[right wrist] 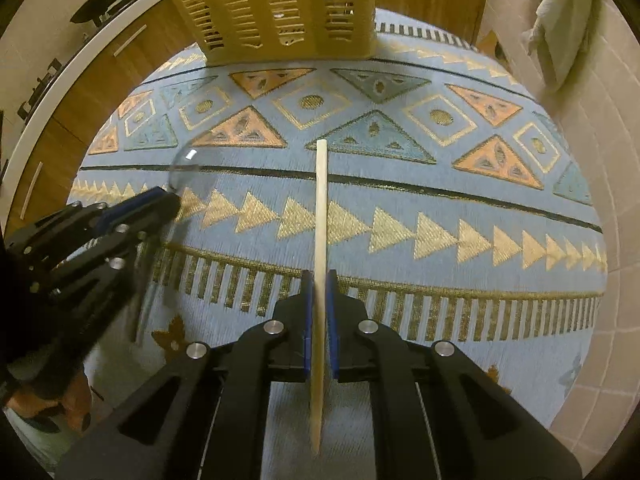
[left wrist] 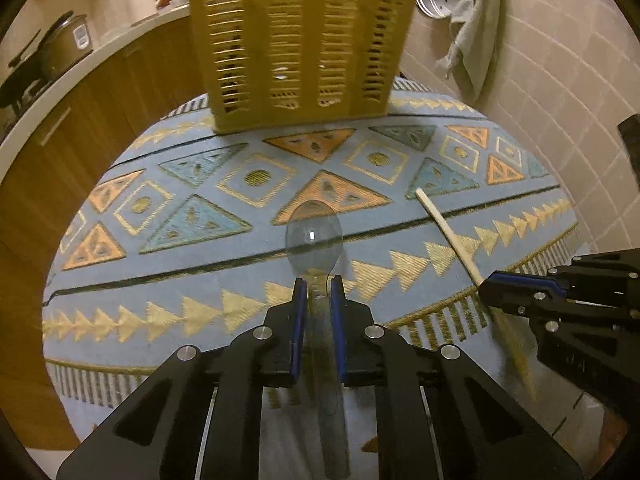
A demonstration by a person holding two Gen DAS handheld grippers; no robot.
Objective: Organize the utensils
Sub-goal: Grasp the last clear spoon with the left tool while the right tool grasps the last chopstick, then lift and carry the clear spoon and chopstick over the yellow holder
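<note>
A round surface point(left wrist: 168, 264) covered with a light-blue cloth woven in orange, teal and gold triangles fills both views. At its far edge stands a tall mustard-yellow slotted plastic utensil basket point(left wrist: 300, 44), upright, with a grey-green towel point(left wrist: 476, 28) hanging on the tiled wall to its right. The left tool point(left wrist: 318, 280) is clenched on the neck of a clear transparent plastic spoon point(left wrist: 314, 232), whose bowl points toward the basket above the cloth. The right tool point(right wrist: 319, 274) is clenched on a pale wooden stick point(right wrist: 321, 200), which juts forward past its fingertips toward the basket. The two tools are near each other, side by side, well short of the basket.
</note>
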